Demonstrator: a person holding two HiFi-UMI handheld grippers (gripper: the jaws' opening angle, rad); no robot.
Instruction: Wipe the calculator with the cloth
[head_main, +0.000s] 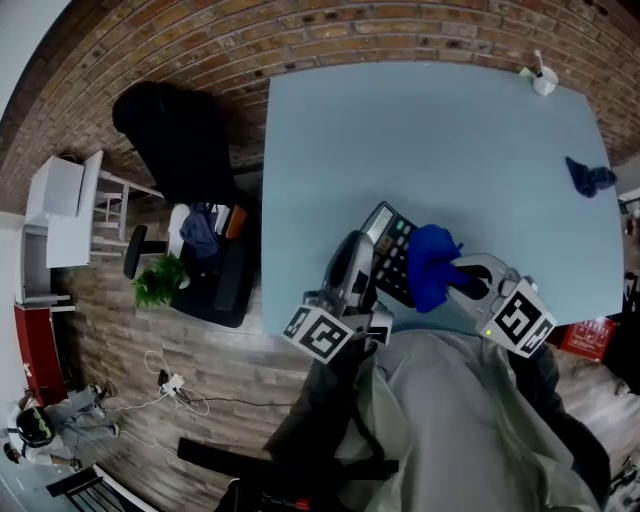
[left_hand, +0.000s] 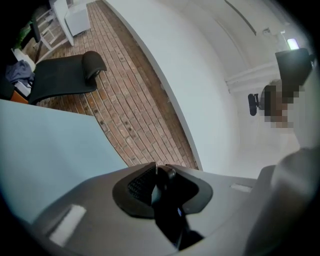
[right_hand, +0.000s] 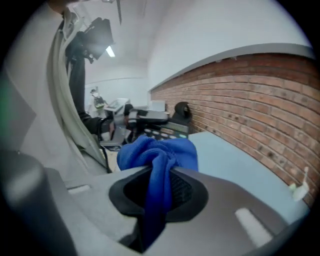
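Left gripper (left_hand: 159, 175): jaws nearly together, clamped on the dark left edge of the calculator (head_main: 392, 250).
Right gripper (right_hand: 161, 175): jaws pinched on a fold of the blue cloth (head_main: 430, 265).
Table (head_main: 430, 140): light blue, mostly bare.
Calculator: dark and tilted, held over the table's near edge between the two grippers.
Cloth: bunched ahead of the right jaws, covering the calculator's right side.
Second cloth (head_main: 590, 178): small and blue, near the table's right edge, well apart.

Your right tool (right_hand: 161, 172) clamps the blue cloth (right_hand: 150, 150), cloth bunches ahead of your jaws, calculator (right_hand: 162, 133) sits just behind it, pale blue table (right_hand: 240, 162) at right, brick wall (right_hand: 250, 95) beyond.
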